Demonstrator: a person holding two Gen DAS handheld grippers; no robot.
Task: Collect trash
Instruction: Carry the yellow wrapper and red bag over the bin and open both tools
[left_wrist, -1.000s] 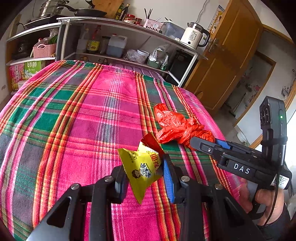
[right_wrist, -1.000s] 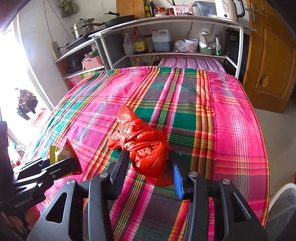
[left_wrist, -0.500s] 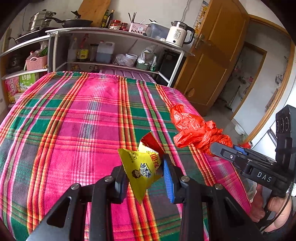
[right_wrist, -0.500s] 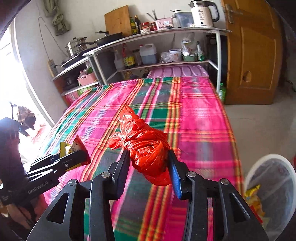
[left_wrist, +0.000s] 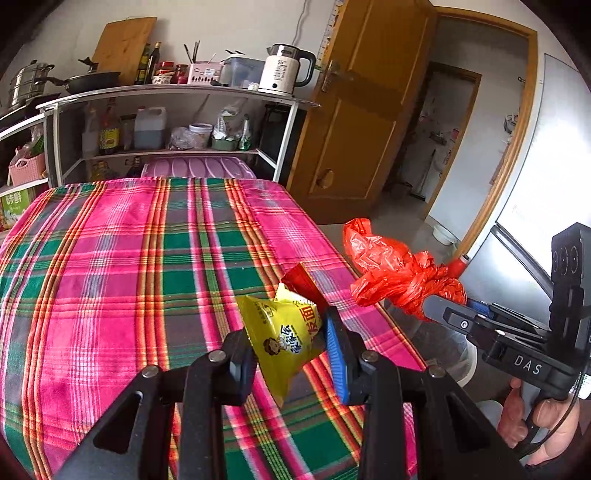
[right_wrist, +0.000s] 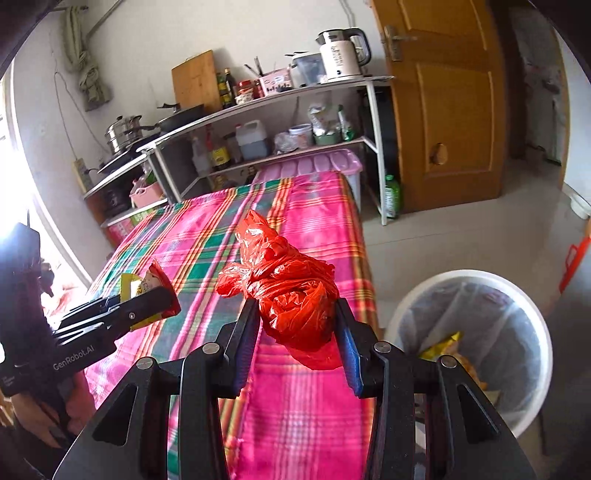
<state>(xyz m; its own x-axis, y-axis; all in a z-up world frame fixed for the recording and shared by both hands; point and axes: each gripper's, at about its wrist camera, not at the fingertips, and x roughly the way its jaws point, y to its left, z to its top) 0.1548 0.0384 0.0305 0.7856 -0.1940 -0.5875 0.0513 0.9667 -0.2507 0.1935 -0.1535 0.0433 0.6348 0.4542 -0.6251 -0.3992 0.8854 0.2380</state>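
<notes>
My left gripper (left_wrist: 288, 343) is shut on a yellow and red snack wrapper (left_wrist: 284, 325), held in the air above the plaid tablecloth (left_wrist: 129, 258) near its right edge. In the right wrist view that wrapper (right_wrist: 142, 284) shows at the left, in the left gripper (right_wrist: 147, 306). My right gripper (right_wrist: 295, 332) is shut on a knotted red plastic bag (right_wrist: 291, 295), carried over the table's right edge. From the left wrist view the red bag (left_wrist: 399, 269) and the right gripper (left_wrist: 461, 317) hang beyond the table edge. A white trash bin (right_wrist: 476, 339) with a clear liner stands on the floor at the lower right, with some wrappers inside.
A white metal shelf rack (right_wrist: 280, 122) with bottles, a kettle (left_wrist: 286, 70) and pans stands behind the table. A wooden door (right_wrist: 454, 103) is at the right. A person's hand (left_wrist: 539, 421) grips the right tool's handle. A pink bin lid (left_wrist: 199, 168) lies past the table's far end.
Both grippers have swung to the right and risen a little, each keeping its load. The red bag has left the tablecloth and passed the table's right edge; the trash bin has come into view.
</notes>
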